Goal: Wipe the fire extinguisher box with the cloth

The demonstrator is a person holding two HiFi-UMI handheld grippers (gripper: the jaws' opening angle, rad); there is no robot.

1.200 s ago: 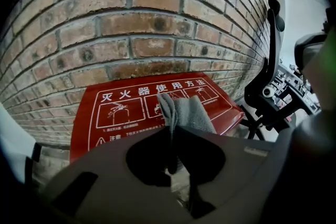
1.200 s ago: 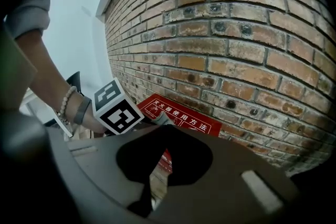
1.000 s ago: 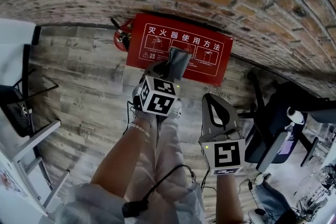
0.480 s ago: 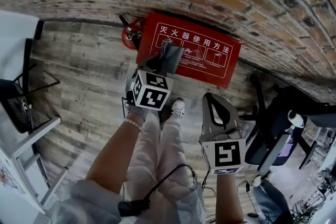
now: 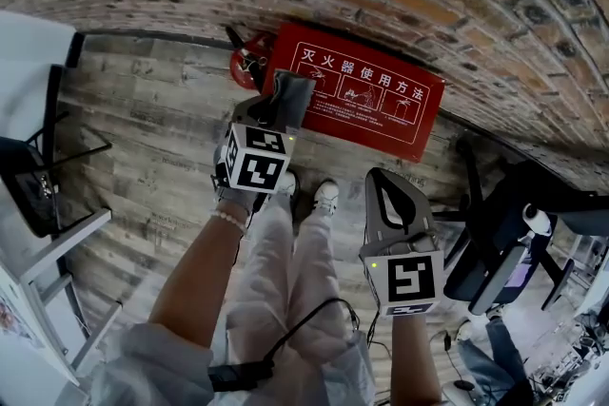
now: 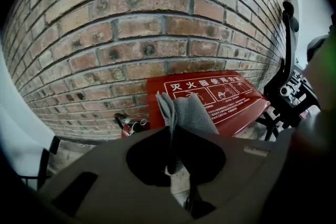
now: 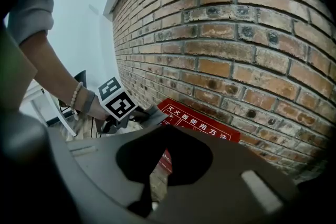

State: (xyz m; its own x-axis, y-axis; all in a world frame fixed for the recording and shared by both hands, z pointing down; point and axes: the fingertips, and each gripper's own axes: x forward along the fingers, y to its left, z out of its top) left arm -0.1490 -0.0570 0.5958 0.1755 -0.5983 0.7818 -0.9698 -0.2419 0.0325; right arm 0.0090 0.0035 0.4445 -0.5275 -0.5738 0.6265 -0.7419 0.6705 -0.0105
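Observation:
The red fire extinguisher box [image 5: 366, 100] lies on the wooden floor against the brick wall, its lid printed with white instructions. My left gripper [image 5: 276, 114] is shut on a folded grey cloth [image 5: 291, 94], held over the box's left end; I cannot tell whether the cloth touches the lid. In the left gripper view the cloth [image 6: 185, 112] sticks out of the left gripper [image 6: 170, 132] in front of the box [image 6: 231, 97]. My right gripper [image 5: 386, 183] hangs shut and empty above the floor, to the right of the person's feet. The right gripper view shows the box [image 7: 202, 126] and the cloth [image 7: 154, 113].
A red extinguisher [image 5: 249, 67] stands at the box's left end. A black office chair [image 5: 500, 223] stands to the right, with white furniture [image 5: 38, 157] to the left. The person's legs and white shoes [image 5: 326, 196] stand just in front of the box.
My left gripper has carried the cloth leftward, from the middle of the box's lid to its left end. The right gripper has stayed where it was.

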